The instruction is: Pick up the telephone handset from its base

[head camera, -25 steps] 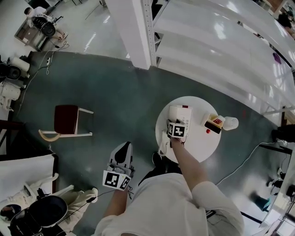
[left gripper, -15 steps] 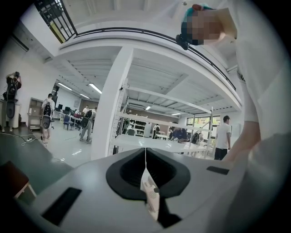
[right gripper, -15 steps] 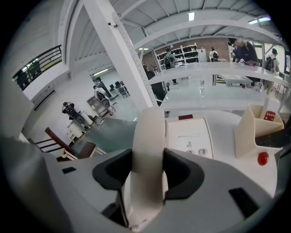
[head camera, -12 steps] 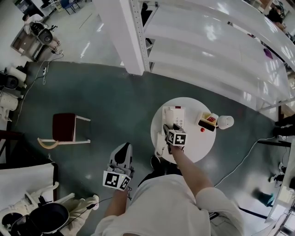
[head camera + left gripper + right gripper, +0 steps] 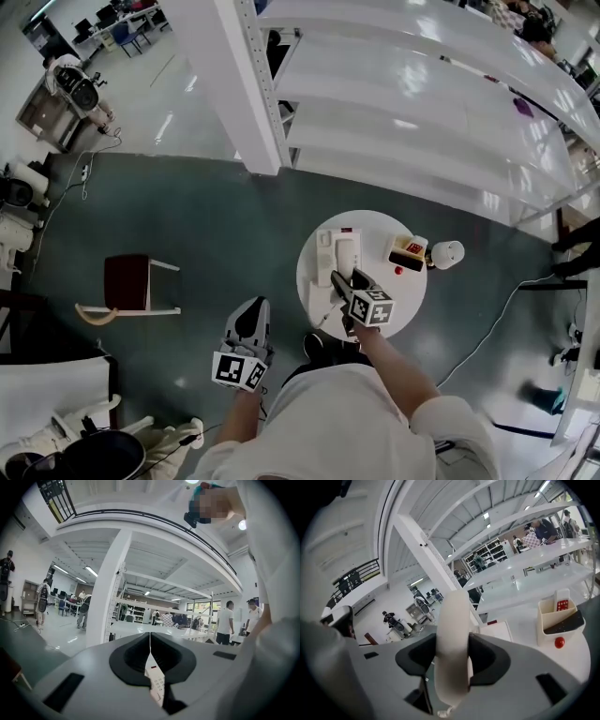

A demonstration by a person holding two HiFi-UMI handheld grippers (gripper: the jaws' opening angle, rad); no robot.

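Since a second ago: the right gripper (image 5: 343, 284) has come up off the telephone base (image 5: 339, 251) and back toward the table's near edge. The base's top is now uncovered.

- Handset (image 5: 452, 644): pinched across its middle by the right gripper's jaws, upright between the pads and clear of the base. A bit of cord shows at its lower end.
- Base: on the far-left part of the round table (image 5: 401, 295).
- Left gripper (image 5: 254, 309): jaws pressed together on nothing, hanging over the floor off the table's left edge. It has barely shifted.

Step in hand: the lift itself. The pick-up looks all but done.

Next move, as I judge it: hold the pinch steady and keep the rise gentle. A taut cord could drag the base toward the near edge.

Edges and room:
- Open box (image 5: 408, 251), small red ball (image 5: 398, 270) and white round object (image 5: 447, 253) crowd the right edge.
- Shelving rack (image 5: 422, 122) stands just beyond the far edge.
- Free air lies above and toward the person. A chair (image 5: 131, 281) sits well apart to the left.
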